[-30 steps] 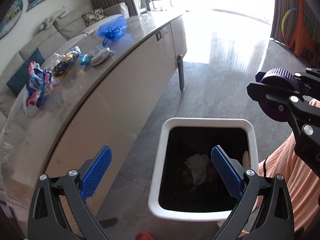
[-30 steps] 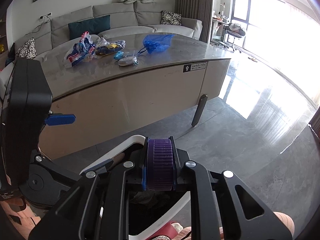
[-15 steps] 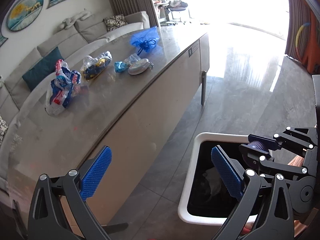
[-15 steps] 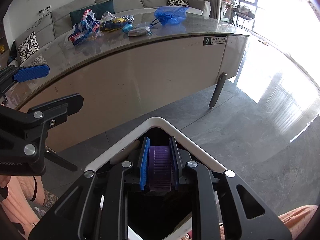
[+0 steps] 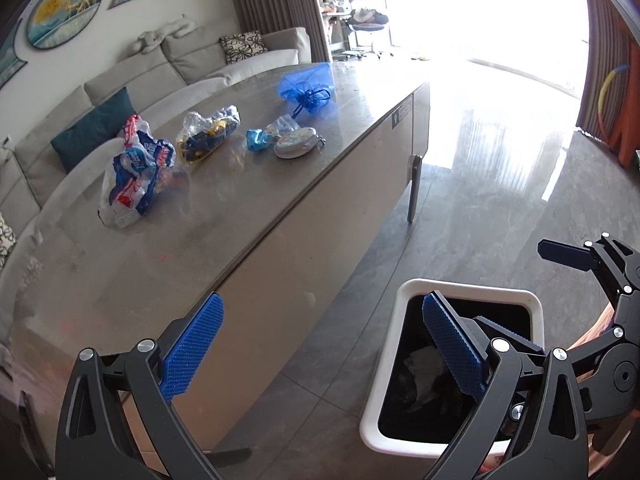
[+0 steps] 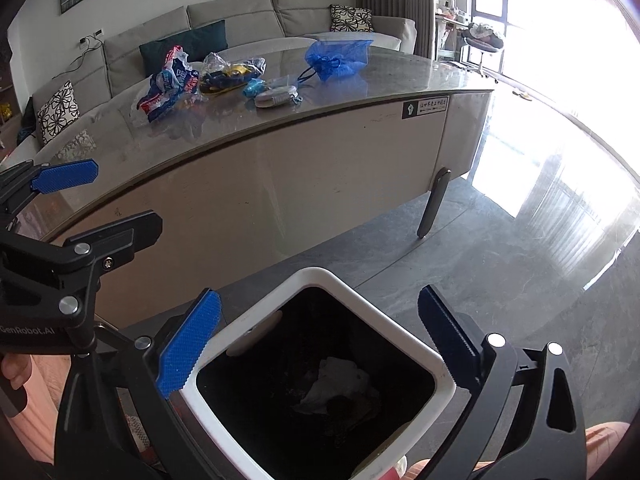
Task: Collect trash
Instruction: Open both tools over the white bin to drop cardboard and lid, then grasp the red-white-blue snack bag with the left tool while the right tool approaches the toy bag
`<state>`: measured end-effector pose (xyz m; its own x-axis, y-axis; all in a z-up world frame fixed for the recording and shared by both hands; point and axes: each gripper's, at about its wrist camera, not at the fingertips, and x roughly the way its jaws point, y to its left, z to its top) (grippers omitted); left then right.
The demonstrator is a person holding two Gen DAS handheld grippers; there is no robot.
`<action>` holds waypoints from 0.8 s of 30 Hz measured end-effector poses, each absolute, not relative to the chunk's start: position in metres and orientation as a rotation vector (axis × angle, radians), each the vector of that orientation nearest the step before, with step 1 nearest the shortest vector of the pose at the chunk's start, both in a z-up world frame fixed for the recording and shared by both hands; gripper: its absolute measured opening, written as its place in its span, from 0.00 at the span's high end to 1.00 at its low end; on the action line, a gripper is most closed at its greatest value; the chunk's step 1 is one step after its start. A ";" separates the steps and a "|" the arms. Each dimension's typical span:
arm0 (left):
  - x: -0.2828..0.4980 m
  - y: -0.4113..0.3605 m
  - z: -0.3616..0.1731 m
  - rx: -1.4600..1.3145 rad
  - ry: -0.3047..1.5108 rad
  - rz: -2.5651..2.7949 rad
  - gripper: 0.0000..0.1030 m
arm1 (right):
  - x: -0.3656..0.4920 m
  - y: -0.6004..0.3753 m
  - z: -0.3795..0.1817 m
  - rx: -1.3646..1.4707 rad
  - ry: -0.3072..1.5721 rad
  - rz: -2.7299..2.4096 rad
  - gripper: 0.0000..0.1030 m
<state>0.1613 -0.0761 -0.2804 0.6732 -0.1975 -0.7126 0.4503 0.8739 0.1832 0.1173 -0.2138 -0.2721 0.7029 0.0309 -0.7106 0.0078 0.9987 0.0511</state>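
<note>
Right gripper [image 6: 320,344] over the bin [image 6: 320,280], jaws just opened, empty. Left gripper [image 5: 320,344] released: send it to the bench [image 5: 240,200] wrappers [image 5: 136,176].

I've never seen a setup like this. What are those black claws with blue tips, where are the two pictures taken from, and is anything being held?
They are hand-held grippers; a person carries one in each hand, with a camera looking along its fingers. One picture is from the left gripper, the other from the right gripper. Both are open and empty. The right one's fingers have just been opening above the white bin, which has crumpled paper inside. On the table lie several wrappers and a blue bag.
</note>
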 end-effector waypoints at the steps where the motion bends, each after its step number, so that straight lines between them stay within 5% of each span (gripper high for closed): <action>1: 0.163 -0.074 -0.278 0.355 0.745 -0.368 0.04 | 0.119 -0.213 -0.265 0.043 0.768 0.015 0.05; 24: 0.320 0.038 -0.182 0.133 0.542 -0.039 0.03 | 0.285 -0.113 -0.141 -0.173 0.408 0.201 0.05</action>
<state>0.3200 0.0381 -0.1815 0.8562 -0.0017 -0.5166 0.0720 0.9906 0.1160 0.2848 -0.1125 -0.1410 0.8985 0.1589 -0.4091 -0.2280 0.9655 -0.1257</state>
